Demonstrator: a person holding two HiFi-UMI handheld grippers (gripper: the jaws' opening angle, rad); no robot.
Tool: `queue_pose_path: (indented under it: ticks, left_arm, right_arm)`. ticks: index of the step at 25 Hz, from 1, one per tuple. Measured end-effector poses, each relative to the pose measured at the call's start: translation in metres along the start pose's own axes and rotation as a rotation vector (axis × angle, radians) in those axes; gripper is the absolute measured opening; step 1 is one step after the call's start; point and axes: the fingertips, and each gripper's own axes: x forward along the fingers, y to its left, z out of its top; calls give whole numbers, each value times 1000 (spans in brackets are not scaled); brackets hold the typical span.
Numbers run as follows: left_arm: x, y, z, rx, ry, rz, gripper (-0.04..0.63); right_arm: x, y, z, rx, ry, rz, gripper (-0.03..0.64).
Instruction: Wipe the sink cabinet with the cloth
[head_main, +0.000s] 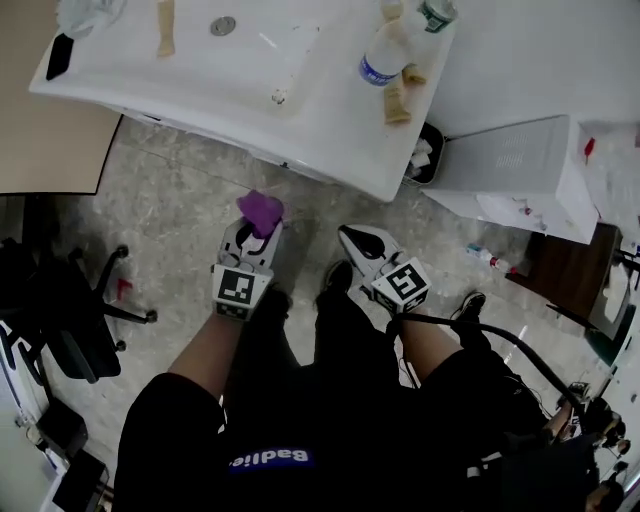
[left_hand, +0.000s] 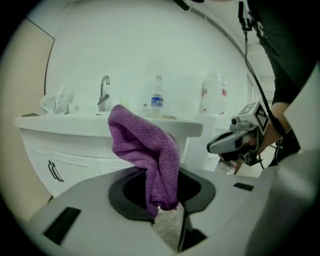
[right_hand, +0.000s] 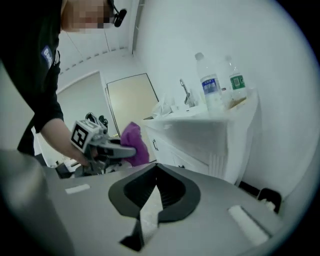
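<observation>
The white sink cabinet stands ahead of me, with its basin and drain on top. In the left gripper view its door fronts and its faucet show. My left gripper is shut on a purple cloth, which bunches above the jaws a short way in front of the cabinet. My right gripper hangs beside it over the floor, shut with nothing between its pads. The right gripper view shows the left gripper, its cloth and the cabinet's corner.
Bottles and small items stand on the countertop's right end. A dark bin sits between the cabinet and a white box. An office chair is at the left, and a cable trails from the right gripper.
</observation>
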Motion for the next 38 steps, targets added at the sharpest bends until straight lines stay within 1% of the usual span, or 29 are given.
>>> queue_pose_path:
  ticks: [1,3,5,7,9,13,15,17,20,22,24,26,29,34,38]
  left_arm:
    - [-15,-5,15,8,4,-1,107]
    - [-42,-15,50,41,-7,-12,107]
    - [-63,-24,89,71,-36,-26,107]
    - [-83,-34,122,80,-69,-25,107]
    - [-101,-48,152,76,-97,-16,107]
    - [-123,-82,217,60,-177,-4,107]
    - [-132,-99,246,56,-225,2,107]
    - [-145,-117,264,48,-256,1,107]
    - [-168,-140,275,15,-284,-8,107]
    - [-183,-149,276,5,-299,-19,107]
    - [-200,-156,275,1,-316,-32,107]
    - [-218,-159,270,-6,-330,-40,107]
    - [-248,-160,258,-2,-330,-56,107]
    - [-295,-157,243,24,-356,-105,107]
    - [-315,-165,234,51,-351,-150,107]
  right_arm:
    - [-12,-6,7,-32,15,-23,2]
    - [-36,-15,36,-87,18,-49,2]
    - [-59,-15,77,-120,-17,-59,2]
    - [-80,-1,114,-143,-55,-48,2]
    - [-99,25,143,-153,-87,-9,2]
    - [-128,74,193,-155,-164,107,2]
    - [-139,91,212,-152,-199,164,2]
    - [-153,109,223,-118,-225,208,2]
    - [-171,139,227,-73,-226,275,2]
    - [-178,159,229,-83,-222,308,2]
    - [-184,180,230,-103,-228,319,2]
    - [-189,201,229,-134,-237,317,2]
    - [-194,236,233,-165,-249,291,2]
    - [-186,286,230,-167,-277,257,2]
    - [-187,310,230,-164,-308,251,2]
